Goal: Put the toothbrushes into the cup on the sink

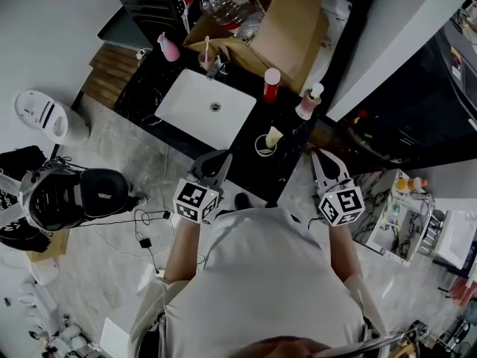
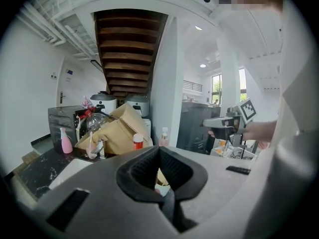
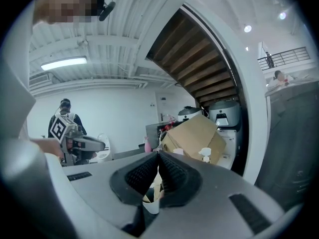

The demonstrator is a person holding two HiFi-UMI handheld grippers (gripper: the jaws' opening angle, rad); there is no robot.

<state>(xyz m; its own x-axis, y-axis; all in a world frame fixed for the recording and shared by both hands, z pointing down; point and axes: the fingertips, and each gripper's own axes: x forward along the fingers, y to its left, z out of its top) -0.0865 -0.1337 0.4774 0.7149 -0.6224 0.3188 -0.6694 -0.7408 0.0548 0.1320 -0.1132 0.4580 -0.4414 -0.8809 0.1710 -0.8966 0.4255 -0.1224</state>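
A white cup (image 1: 265, 145) stands on the black counter (image 1: 287, 136) to the right of the white sink basin (image 1: 205, 107), with a cream-coloured piece standing in it. The cup also shows low behind the jaws in the left gripper view (image 2: 162, 183) and the right gripper view (image 3: 152, 199). My left gripper (image 1: 223, 158) hovers at the counter's near edge, left of the cup, shut and empty (image 2: 159, 151). My right gripper (image 1: 316, 157) sits right of the cup, also shut with nothing held (image 3: 158, 156). A thin pink stick (image 1: 206, 49) stands by the faucet (image 1: 215, 66).
A red bottle (image 1: 271, 85), a pump bottle (image 1: 308, 101) and a pink bottle (image 1: 170, 48) stand around the basin. An open cardboard box (image 1: 279, 24) fills the counter's back. A white appliance (image 1: 51, 116), a black round object (image 1: 71, 196) and cables (image 1: 145, 230) lie on the floor at left.
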